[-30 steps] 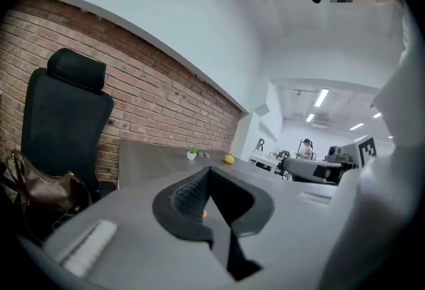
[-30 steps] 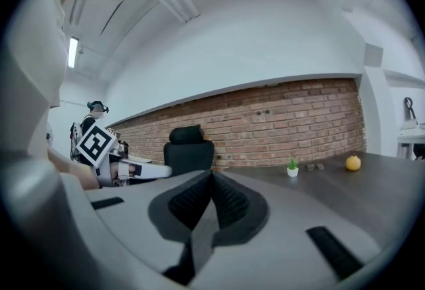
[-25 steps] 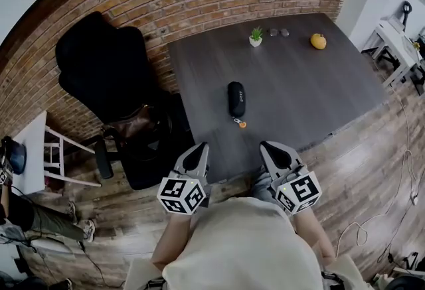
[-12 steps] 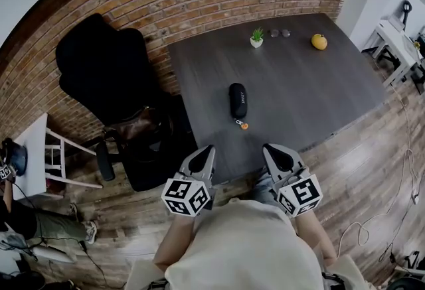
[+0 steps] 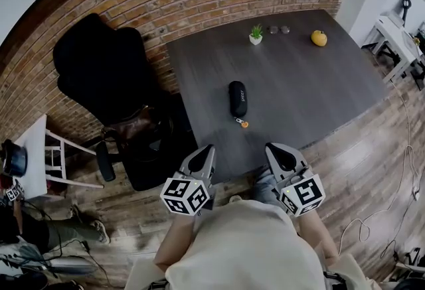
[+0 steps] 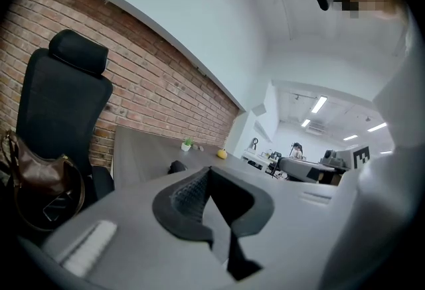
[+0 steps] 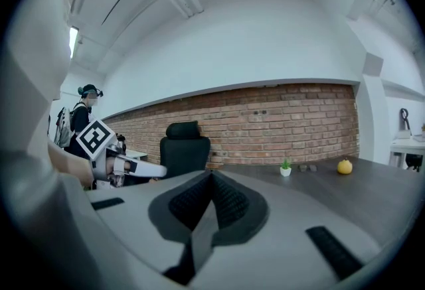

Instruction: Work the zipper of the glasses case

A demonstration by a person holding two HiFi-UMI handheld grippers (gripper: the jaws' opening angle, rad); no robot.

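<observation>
Both hand-held grippers are held close to the person's body, short of the table's [image 5: 312, 96] near edge. The left hand-held gripper [image 5: 206, 150] and the right hand-held gripper [image 5: 273, 148] point roughly level toward the table. My guess is a waiting posture, since neither is within reach of anything. Each gripper's own view shows its ribbed pads pressed together with nothing between them. The glasses case [image 5: 237, 99], black and oblong, lies alone toward the middle of the table, rather nearer the near edge. Its long axis runs from near edge to far edge. The orange zipper pull [image 5: 243, 125] trails off its near end, which puts it handy for a gripper coming in from the person's side. The case looks closed, but the zipper line is too small to read. This would fit a zipper yet to be run as well as one run open and drawn shut again. A small potted plant [image 5: 255, 35] and a yellow fruit [image 5: 319, 38] stand well apart from the case, along the far edge. Only the head view gives the case's layout and the pull. The left gripper view shows the case merely as a dark lump past its jaws. The right gripper view misses it, but shows another person [image 7: 83, 116] standing beyond the black chair [image 5: 99, 70].
</observation>
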